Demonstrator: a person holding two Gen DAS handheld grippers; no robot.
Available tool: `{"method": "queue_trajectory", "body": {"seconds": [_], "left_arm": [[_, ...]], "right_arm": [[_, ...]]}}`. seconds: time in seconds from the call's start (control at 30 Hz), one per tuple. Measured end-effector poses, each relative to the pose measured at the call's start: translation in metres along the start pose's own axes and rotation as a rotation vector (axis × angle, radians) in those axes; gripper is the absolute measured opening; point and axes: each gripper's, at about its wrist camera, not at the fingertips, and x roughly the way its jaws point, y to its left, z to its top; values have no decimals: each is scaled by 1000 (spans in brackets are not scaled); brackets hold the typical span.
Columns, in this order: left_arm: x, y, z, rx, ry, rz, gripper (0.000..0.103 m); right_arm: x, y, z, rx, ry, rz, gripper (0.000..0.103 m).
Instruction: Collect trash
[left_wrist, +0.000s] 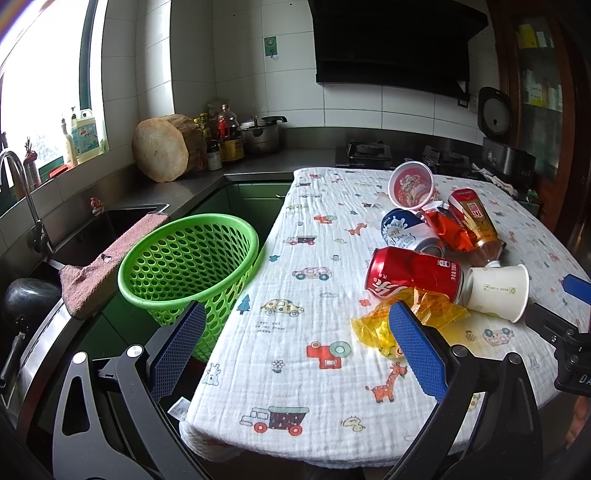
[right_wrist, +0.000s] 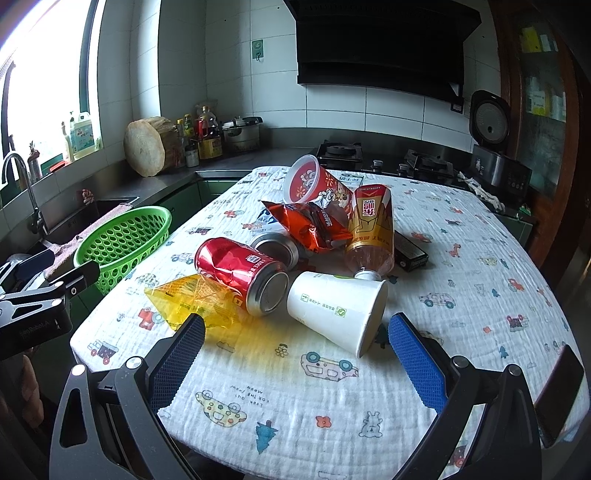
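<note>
A pile of trash lies on the cloth-covered table (right_wrist: 461, 295): a dented red cola can (right_wrist: 240, 275) (left_wrist: 413, 277), a white paper cup (right_wrist: 336, 308) (left_wrist: 495, 291) on its side, a yellow wrapper (right_wrist: 195, 301) (left_wrist: 384, 325), an orange snack bag (right_wrist: 310, 225) (left_wrist: 448, 229), a tea bottle (right_wrist: 371, 229) (left_wrist: 476, 223), a red noodle cup (right_wrist: 314, 181) (left_wrist: 412, 184) and a blue-white can (left_wrist: 404, 230). A green basket (left_wrist: 188, 258) (right_wrist: 123, 240) stands left of the table. My left gripper (left_wrist: 295, 343) is open over the table's left edge. My right gripper (right_wrist: 295, 350) is open, just short of the paper cup.
A sink (left_wrist: 88, 236) with a pink cloth (left_wrist: 110, 258) and faucet (left_wrist: 22, 195) lies left. The counter holds a wooden chopping block (left_wrist: 166, 147), bottles, a pot (left_wrist: 260, 134) and a stove (right_wrist: 384, 158). A black box (right_wrist: 410, 251) lies behind the bottle.
</note>
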Motion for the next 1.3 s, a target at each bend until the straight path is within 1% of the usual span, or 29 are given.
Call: {"method": "queue_trajectory", "body": {"seconds": [0.33,0.6,0.8,0.97,1.1,1.23,1.3], "left_arm": [[6,-2,2,12,4,-8,98],[16,-2,6,48,16,-42,98],[26,0,8,95,37,-115,98],[39,-1,6,130,78,-228,97],[45,-9,1,202,88,-307,97],[49,-22,-1,289,98,-378,97],[52,-28,0,317,111,-415,97]], "right_arm": [[7,0,4,-33,11,12,97],[17,-8,12,-82,40,67,96],[35,-22,21,-138,111,138,96],[48,-30,29,-220,178,185,96],[60,-29,36,-300,225,215,95],[75,-23,42,-392,268,219,94],[84,-19,43,-435,298,219,88]]}}
